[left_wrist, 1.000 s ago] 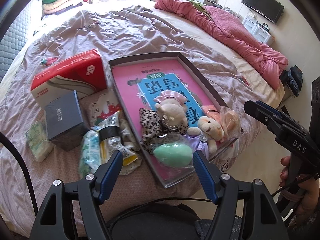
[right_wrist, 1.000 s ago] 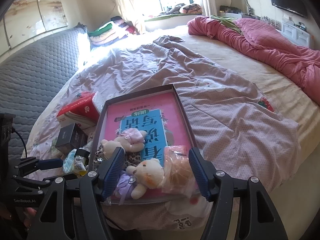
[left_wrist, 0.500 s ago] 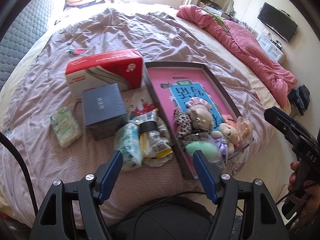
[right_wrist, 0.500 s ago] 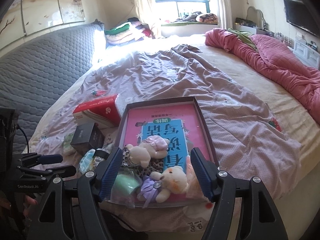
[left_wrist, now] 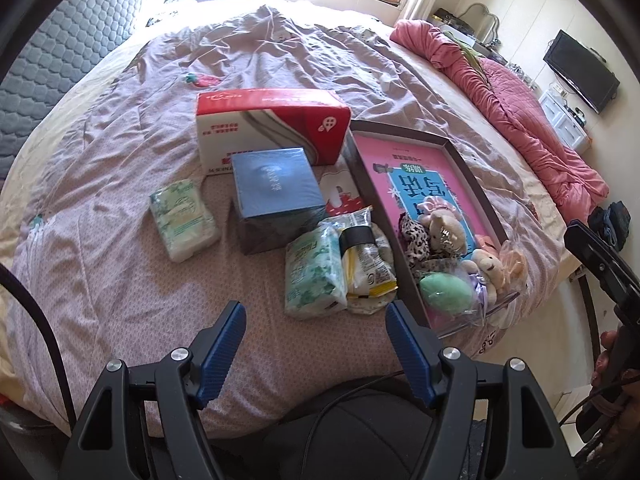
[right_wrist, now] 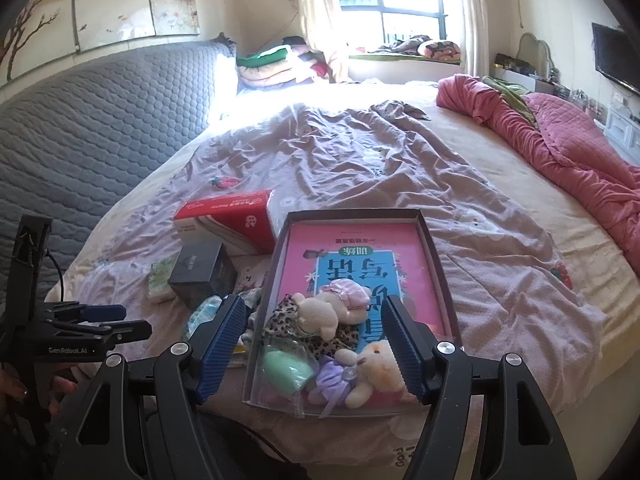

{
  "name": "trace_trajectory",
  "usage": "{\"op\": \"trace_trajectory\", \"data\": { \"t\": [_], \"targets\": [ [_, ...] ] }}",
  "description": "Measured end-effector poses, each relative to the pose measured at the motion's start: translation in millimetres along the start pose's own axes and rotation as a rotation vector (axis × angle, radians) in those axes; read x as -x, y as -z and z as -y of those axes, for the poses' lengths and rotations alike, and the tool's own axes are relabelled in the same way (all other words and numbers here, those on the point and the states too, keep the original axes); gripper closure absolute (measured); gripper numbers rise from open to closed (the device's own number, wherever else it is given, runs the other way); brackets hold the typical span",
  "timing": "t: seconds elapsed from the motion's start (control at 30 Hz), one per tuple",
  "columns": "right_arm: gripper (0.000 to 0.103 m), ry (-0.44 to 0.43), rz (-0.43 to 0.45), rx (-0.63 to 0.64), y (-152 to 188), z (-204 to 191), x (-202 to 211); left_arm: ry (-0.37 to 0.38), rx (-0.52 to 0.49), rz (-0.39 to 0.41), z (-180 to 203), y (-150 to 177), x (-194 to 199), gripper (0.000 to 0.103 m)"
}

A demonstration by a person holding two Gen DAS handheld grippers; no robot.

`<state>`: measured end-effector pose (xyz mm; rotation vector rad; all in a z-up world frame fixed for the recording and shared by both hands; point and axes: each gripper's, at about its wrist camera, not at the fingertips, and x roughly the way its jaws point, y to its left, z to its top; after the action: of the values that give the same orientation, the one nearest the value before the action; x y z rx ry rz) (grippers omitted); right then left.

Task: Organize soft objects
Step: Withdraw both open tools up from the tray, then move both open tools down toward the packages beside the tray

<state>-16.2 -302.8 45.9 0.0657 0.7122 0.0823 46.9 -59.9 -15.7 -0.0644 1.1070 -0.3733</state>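
Left view catches two tissue packs (left_wrist: 182, 218) (left_wrist: 314, 272); right view mostly hides them. Two bears (right_wrist: 320, 314) (right_wrist: 374, 372) in the tray (right_wrist: 434, 248). Both grippers (left_wrist: 316, 346) (right_wrist: 314, 346) apart, empty.

Setting: home bedroom. Large bed (right_wrist: 360, 184) under a wrinkled mauve sheet, directly ahead of the right tool (right_wrist: 312, 344). Grey quilted headboard (right_wrist: 92, 128) to its left. Rumpled pink quilt (right_wrist: 560, 140) far right. Folded bedding stack (right_wrist: 272, 64) ahead by the curtained window (right_wrist: 396, 0). Wall-mounted television (right_wrist: 612, 56) at far right, above white drawers (right_wrist: 624, 128). Painted wall panels (right_wrist: 120, 4) above the headboard.
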Motion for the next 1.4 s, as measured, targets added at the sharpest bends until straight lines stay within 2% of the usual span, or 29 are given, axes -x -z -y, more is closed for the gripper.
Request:
{"op": "trace_trajectory", "data": {
  "t": [0.57, 1.0, 1.23, 1.4],
  "targets": [
    [0.031, -0.048, -0.069, 0.154, 12, -57, -16, 0.035, 0.069, -0.039, -24, 16, -10, 0.031],
    [0.031, -0.067, -0.156, 0.223, 27, -79, -50, 0.071, 0.111, -0.146, -24, -11, -75, 0.031],
    [0.031, -0.079, -0.199, 0.237, 33, -82, -68, 0.118, 0.152, -0.176, -28, -24, -100, 0.031],
    [0.031, -0.08, -0.216, 0.229, 32, -80, -79, 0.186, 0.205, -0.191, -36, -30, -115, 0.031]
  ]
}}
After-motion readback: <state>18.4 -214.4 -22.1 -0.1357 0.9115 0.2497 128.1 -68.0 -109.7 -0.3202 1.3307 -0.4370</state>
